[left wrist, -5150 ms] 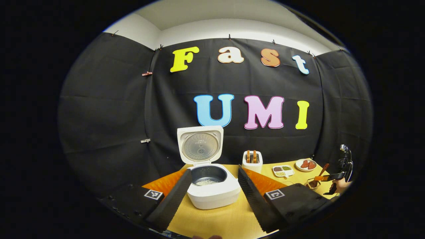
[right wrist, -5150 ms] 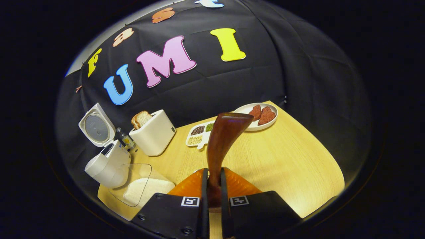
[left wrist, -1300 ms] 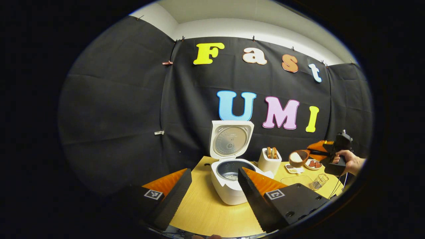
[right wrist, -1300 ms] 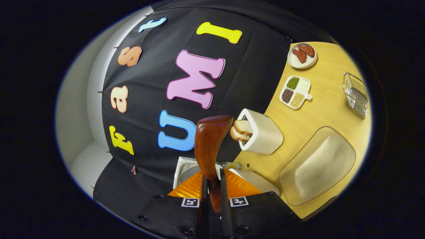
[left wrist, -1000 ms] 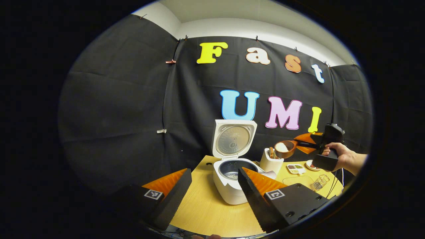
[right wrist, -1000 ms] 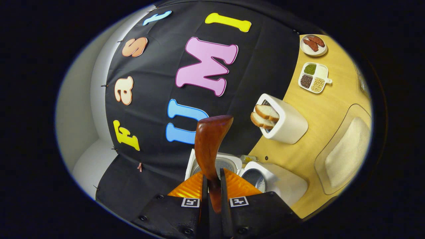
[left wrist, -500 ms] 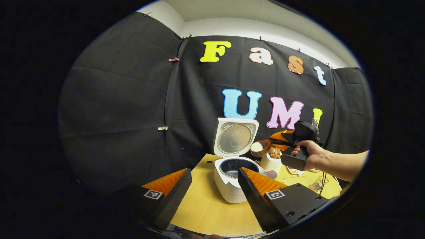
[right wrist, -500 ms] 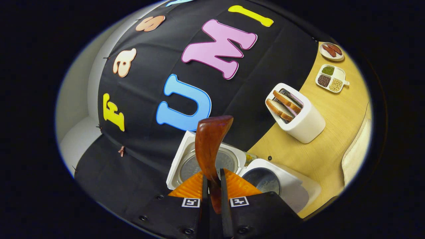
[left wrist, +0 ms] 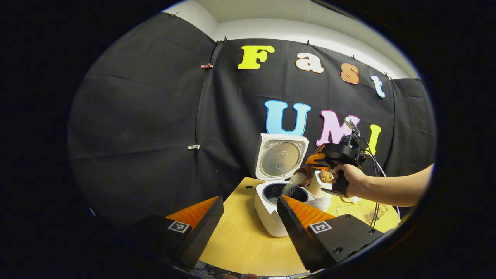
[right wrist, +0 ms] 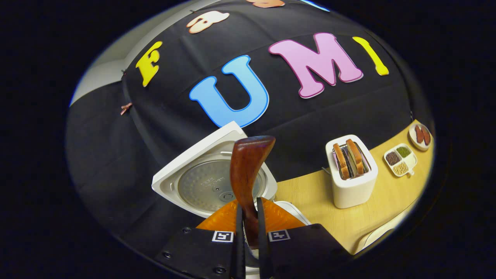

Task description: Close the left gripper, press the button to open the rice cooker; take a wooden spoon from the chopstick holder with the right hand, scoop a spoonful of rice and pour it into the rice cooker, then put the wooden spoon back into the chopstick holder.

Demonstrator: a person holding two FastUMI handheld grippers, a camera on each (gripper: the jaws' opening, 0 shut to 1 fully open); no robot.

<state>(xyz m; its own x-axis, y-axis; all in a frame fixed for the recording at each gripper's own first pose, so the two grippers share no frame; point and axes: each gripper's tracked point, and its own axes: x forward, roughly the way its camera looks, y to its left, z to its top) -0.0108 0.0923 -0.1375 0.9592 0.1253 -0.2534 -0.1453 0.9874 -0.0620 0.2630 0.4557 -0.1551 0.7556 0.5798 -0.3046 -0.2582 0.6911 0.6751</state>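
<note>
Clamped jaws are seen on the right gripper (right wrist: 248, 232), whose two fingers press on the handle of the wooden spoon (right wrist: 246, 174); in the left gripper view that gripper (left wrist: 318, 159) is held by a hand (left wrist: 350, 184) just to the right of the rice cooker (left wrist: 273, 209). Wide-apart jaws are shown by the left gripper (left wrist: 248, 228), with nothing held between its fingers; it is kept at the near edge of the table (left wrist: 240, 244), well apart from the cooker.

Half a second ago the spoon was carried level, with its heap of rice (left wrist: 298, 178) intact and still right of the cooker's opening. Now the bowl of the spoon has been brought over the pot and tipped, and a thin stream of grains is seen falling from it into the dark inner pot. In the right gripper view the scene has rotated accordingly, and the raised lid (right wrist: 211, 182) now sits directly beyond the spoon.

From this it is judged that the pouring step is under way. The lid is already open and the scoop already made; what remains is to empty the spoon fully and return it to the chopstick holder (left wrist: 378, 211), which is glimpsed at the right of the table. A toaster (right wrist: 350, 174) stands just right of the cooker and should be cleared on the way back.
</note>
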